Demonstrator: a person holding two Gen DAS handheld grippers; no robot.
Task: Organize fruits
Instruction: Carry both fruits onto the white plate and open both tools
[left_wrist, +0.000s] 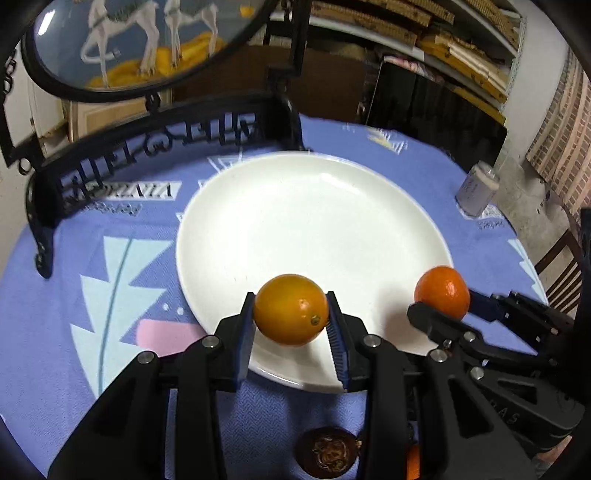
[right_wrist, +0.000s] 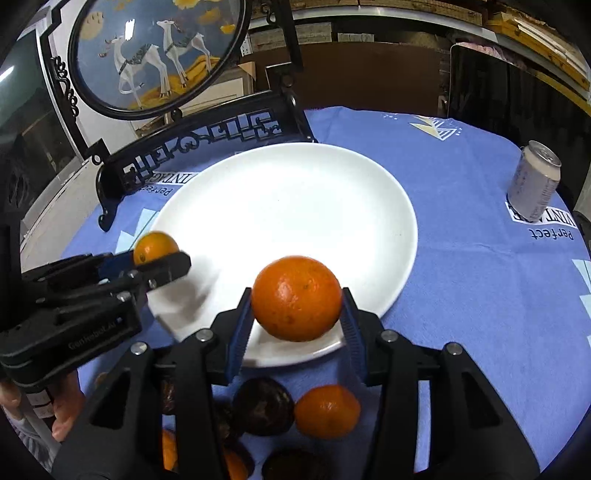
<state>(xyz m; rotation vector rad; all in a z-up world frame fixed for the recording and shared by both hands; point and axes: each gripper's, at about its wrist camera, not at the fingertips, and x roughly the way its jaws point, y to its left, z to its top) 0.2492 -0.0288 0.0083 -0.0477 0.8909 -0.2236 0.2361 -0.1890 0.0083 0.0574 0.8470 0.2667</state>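
A large white plate (left_wrist: 314, 206) lies on the blue tablecloth; it also shows in the right wrist view (right_wrist: 288, 199). My left gripper (left_wrist: 291, 314) is shut on a yellow-orange fruit (left_wrist: 291, 309) and holds it over the plate's near rim. My right gripper (right_wrist: 297, 306) is shut on a deeper orange fruit (right_wrist: 296, 297) over the plate's near edge. The right gripper and its orange (left_wrist: 442, 291) show at the right of the left wrist view. The left gripper and its fruit (right_wrist: 155, 246) show at the left of the right wrist view.
Near the table's front lie another orange (right_wrist: 327, 410) and several dark round fruits (right_wrist: 264, 406). A dark fruit (left_wrist: 327, 452) shows under the left gripper. A drink can (right_wrist: 533, 181) stands at the right. A black ornamental stand (right_wrist: 192, 140) with a round picture is behind the plate.
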